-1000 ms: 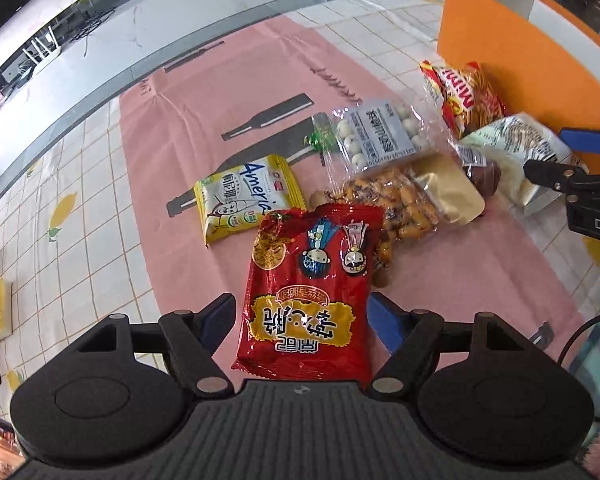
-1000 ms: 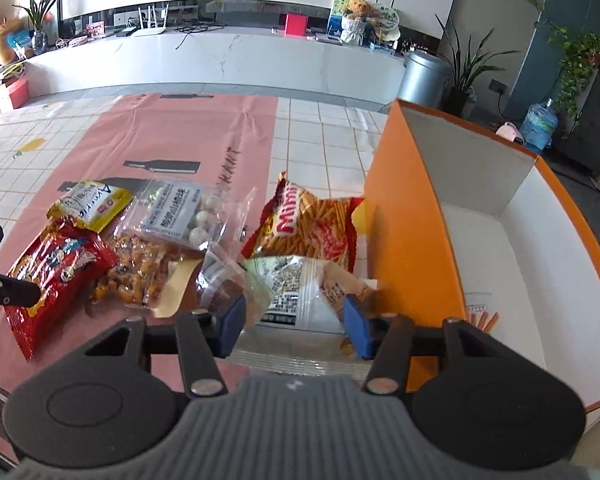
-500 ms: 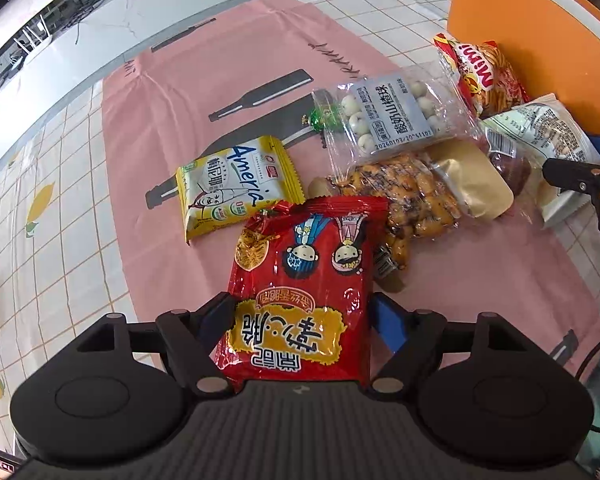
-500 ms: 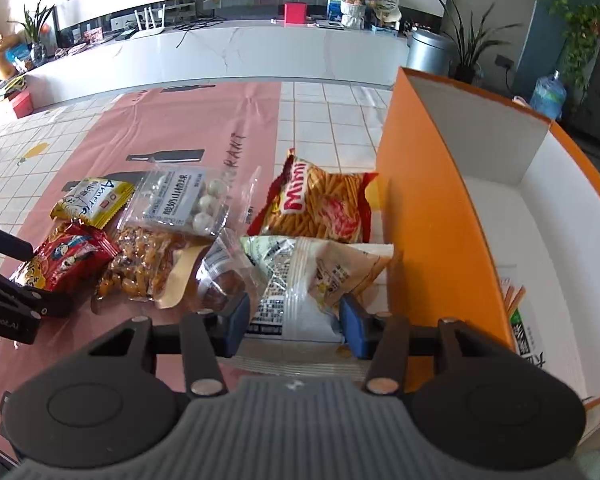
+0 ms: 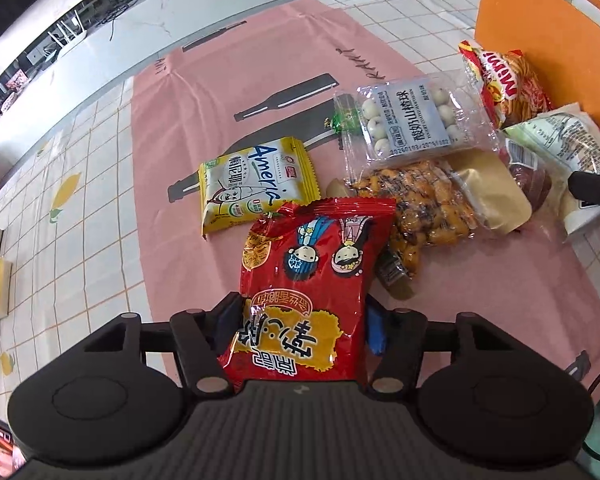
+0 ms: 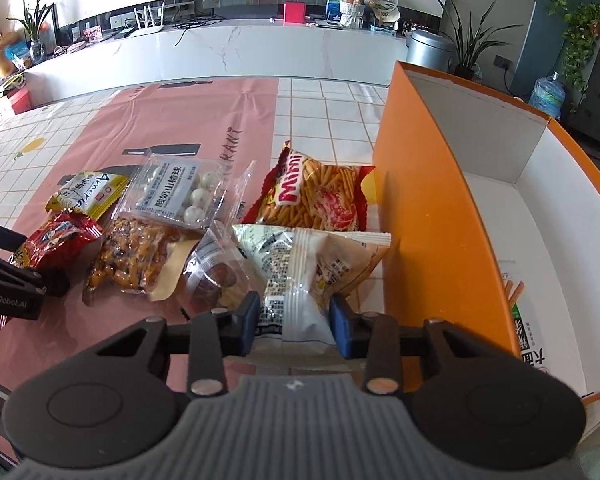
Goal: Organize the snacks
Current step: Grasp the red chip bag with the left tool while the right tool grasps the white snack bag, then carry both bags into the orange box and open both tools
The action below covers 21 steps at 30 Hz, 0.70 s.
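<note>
My left gripper (image 5: 300,328) is shut on a red snack bag (image 5: 312,280) and holds it lifted off the pink cloth; the bag also shows in the right wrist view (image 6: 56,240). My right gripper (image 6: 296,326) is shut on a white-and-green snack bag (image 6: 308,264) just left of the orange box (image 6: 428,232). On the cloth lie a yellow cracker pack (image 5: 256,184), a clear bag of white balls (image 5: 412,120), a bag of orange nuts (image 5: 420,208) and a red Mimi stick bag (image 6: 316,196).
The orange box has a white inside (image 6: 540,240) with a stick-snack pack (image 6: 528,332) lying in it. A pink cloth (image 5: 228,100) covers the tiled tabletop. A small clear bag of dark snacks (image 6: 212,276) lies by my right fingers. A white counter runs behind.
My left gripper has closed on the red bag and raised it. My right gripper has closed on the white-and-green bag, which now stands up between the fingers.
</note>
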{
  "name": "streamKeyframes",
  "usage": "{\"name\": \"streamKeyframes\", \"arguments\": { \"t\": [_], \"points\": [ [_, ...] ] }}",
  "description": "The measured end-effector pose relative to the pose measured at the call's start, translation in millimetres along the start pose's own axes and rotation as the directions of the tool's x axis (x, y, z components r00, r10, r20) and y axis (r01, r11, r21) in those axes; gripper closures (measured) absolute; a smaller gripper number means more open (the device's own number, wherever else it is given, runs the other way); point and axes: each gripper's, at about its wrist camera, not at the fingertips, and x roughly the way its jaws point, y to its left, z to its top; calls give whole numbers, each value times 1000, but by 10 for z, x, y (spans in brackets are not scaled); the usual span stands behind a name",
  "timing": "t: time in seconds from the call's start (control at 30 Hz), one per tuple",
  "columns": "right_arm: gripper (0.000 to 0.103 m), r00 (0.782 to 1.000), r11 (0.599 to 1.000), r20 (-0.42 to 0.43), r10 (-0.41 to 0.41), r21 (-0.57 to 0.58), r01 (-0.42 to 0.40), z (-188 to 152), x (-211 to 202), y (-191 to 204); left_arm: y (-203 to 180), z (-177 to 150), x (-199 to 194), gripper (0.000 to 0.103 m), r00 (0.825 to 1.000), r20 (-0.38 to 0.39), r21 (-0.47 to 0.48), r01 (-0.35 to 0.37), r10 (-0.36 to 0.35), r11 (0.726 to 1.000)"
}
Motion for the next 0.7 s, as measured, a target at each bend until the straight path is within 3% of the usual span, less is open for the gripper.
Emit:
{"name": "streamKeyframes", "arguments": {
  "t": [0.23,0.5,0.7],
  "points": [
    [75,1000,1000,26,6,8,-6,7,-147,-13,-49,-25,-334,33,998,68,-49,2,1,999],
    [77,996,999,81,26,21,-27,35,-494,-76,-102,-38,-863,33,986,155,-156,78,-54,985],
    [77,984,990,142,105,80,-117,85,-834,-264,-303,-34,-1232,33,977,200,-162,110,-76,981]
  ]
}}
